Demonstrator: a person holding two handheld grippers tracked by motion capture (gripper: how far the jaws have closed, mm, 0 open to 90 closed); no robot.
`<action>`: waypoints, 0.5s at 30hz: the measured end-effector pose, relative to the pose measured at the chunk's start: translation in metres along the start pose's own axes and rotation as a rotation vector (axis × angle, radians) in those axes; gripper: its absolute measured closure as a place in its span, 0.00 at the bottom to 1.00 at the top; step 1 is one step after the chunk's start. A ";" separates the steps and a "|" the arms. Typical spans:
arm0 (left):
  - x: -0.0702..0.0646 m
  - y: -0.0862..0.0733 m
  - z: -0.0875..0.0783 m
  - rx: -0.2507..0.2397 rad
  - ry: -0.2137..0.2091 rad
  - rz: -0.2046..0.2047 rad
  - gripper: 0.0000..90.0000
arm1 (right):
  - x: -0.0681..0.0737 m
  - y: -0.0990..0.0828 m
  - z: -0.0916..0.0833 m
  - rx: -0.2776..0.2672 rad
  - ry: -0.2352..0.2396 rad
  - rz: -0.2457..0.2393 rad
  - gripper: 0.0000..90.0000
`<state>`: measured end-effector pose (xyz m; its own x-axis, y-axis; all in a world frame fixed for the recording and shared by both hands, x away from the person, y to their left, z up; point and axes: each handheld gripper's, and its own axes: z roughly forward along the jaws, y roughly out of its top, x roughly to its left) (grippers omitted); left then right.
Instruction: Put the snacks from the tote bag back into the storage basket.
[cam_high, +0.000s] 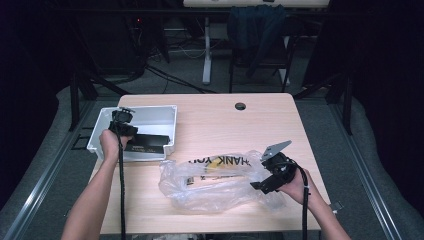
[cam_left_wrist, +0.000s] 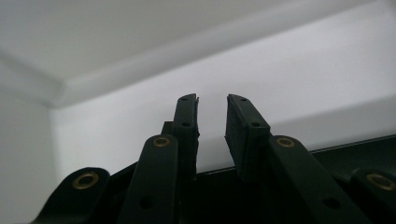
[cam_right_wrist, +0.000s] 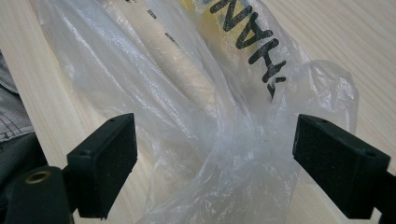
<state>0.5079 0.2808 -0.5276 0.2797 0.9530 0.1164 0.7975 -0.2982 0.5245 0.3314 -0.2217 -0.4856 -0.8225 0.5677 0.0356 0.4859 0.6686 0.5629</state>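
Left gripper (cam_high: 121, 121) is hanging inside the grey bin (cam_high: 165, 111) at the tabletop's far left, over a flat black box (cam_high: 146, 142) lying in the bin. In the left gripper view its jaws are standing a narrow gap apart, nothing between the pads (cam_left_wrist: 236, 128), facing the bin's pale wall (cam_left_wrist: 289, 70); released.

Right gripper (cam_high: 265, 184) is sitting at the near right, jaws spread wide and straddling the bag (cam_high: 210, 182), not pinching it. In the right gripper view the crumpled neck of the bag (cam_right_wrist: 243, 154) is lying between the pads (cam_right_wrist: 109, 161), clear of both.

The bag, clear plastic with black lettering, is lying across the near middle of the tabletop (cam_high: 210, 120), long axis running left to right, its right end at the right gripper. Something yellow (cam_high: 216, 162) is showing through it. The right hand (cam_high: 295, 186) is nearer; the left hand (cam_high: 109, 142) is well apart, across the bin's rim.

Nothing is standing between right gripper and bag. Judgement: the coming move probably needs only a squeeze on the gathered plastic, though the thin film could slip out.
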 end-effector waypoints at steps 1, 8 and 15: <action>0.000 -0.001 -0.001 -0.003 -0.004 0.006 0.82 | 0.000 0.000 0.000 -0.001 0.000 0.000 0.15; 0.002 -0.001 -0.004 -0.016 -0.009 0.017 0.78 | 0.001 0.001 0.001 -0.006 0.000 -0.003 0.15; -0.002 0.001 -0.026 -0.091 -0.043 0.020 0.41 | -0.002 -0.001 -0.007 -0.043 -0.024 0.017 0.15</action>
<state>0.4941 0.2795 -0.5055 0.3196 0.9430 0.0928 0.7402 -0.3096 0.5968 0.3302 -0.2270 -0.4804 -0.8063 0.5909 0.0261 0.4866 0.6377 0.5971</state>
